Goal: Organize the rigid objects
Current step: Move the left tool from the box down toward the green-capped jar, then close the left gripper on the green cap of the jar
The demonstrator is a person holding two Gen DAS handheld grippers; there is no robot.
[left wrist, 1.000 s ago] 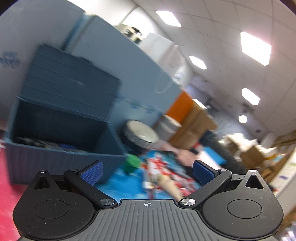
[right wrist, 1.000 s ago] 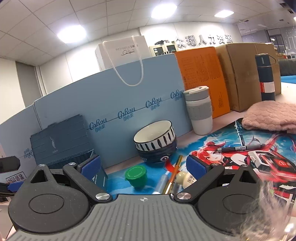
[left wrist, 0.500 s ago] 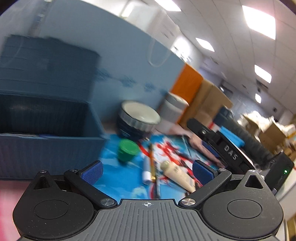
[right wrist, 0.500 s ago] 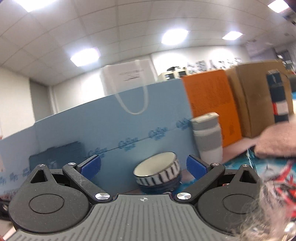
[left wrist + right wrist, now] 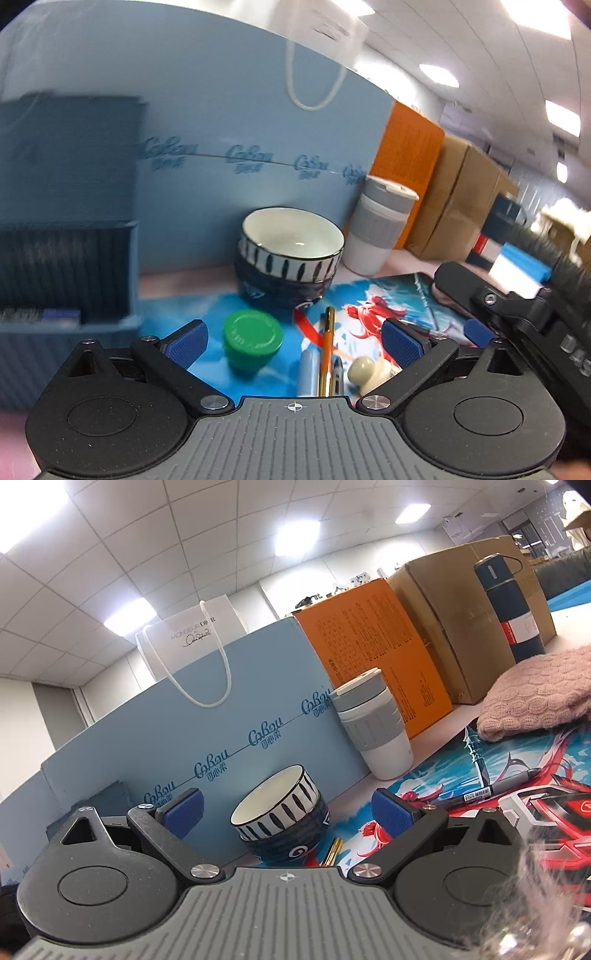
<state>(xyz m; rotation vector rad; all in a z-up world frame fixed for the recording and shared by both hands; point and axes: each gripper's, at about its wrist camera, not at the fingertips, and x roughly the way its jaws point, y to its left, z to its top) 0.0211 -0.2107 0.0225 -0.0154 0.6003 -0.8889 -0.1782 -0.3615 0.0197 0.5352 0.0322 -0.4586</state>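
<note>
left gripper (image 5: 293, 341): black arms; blue pads | right gripper (image 5: 288, 808): same; silver screws

Left tongs (image 5: 293, 341) stand wide apart, blue pads (image 5: 184, 342) facing each other with nothing between them, aimed low and forward. Right tongs (image 5: 288, 808) are likewise spread and empty, tilted upward. The right unit's black body shows at the left view's right edge.
</note>
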